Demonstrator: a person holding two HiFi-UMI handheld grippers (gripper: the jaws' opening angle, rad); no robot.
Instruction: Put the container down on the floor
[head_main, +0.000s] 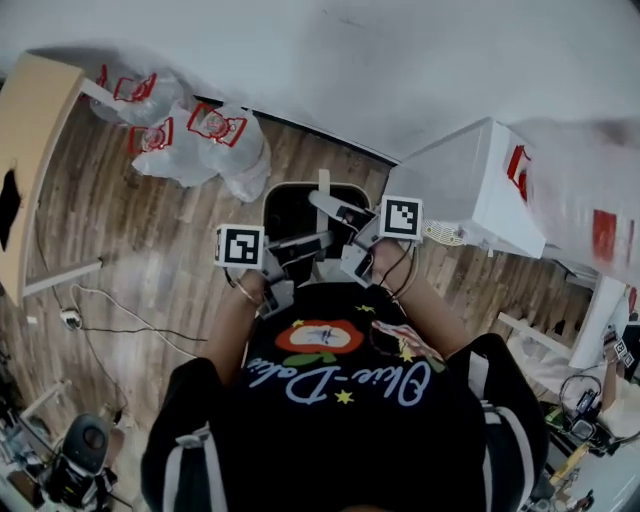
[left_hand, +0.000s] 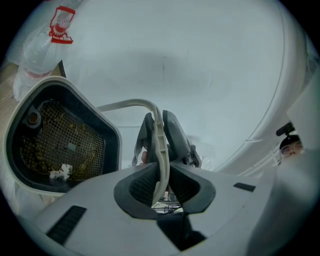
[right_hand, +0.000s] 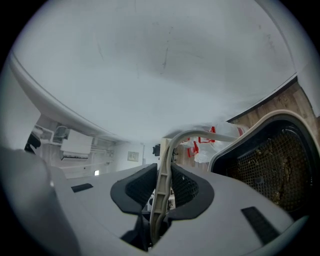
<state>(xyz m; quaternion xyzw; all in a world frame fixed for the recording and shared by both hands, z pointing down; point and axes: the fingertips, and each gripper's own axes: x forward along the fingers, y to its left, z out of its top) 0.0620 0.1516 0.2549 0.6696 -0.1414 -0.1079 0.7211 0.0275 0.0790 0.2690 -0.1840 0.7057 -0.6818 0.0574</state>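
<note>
The container (head_main: 300, 212) is a black bin with a cream rim and a mesh insert holding scraps; it is just in front of the person's body, over the wooden floor. Its cream bail handle (left_hand: 159, 145) runs between the pads of my left gripper (left_hand: 159, 186), which is shut on it. My right gripper (right_hand: 162, 189) is likewise shut on the same handle (right_hand: 167, 155). In the head view the left gripper (head_main: 298, 246) and right gripper (head_main: 338, 212) meet over the bin's mouth. The bin's inside also shows in the left gripper view (left_hand: 60, 145) and the right gripper view (right_hand: 272, 165). I cannot tell whether its base touches the floor.
White plastic bags with red print (head_main: 200, 140) lie on the floor against the white wall ahead. A wooden table (head_main: 30, 150) stands at the left and a white cabinet (head_main: 475, 185) at the right. Cables (head_main: 110, 325) trail across the floor at lower left.
</note>
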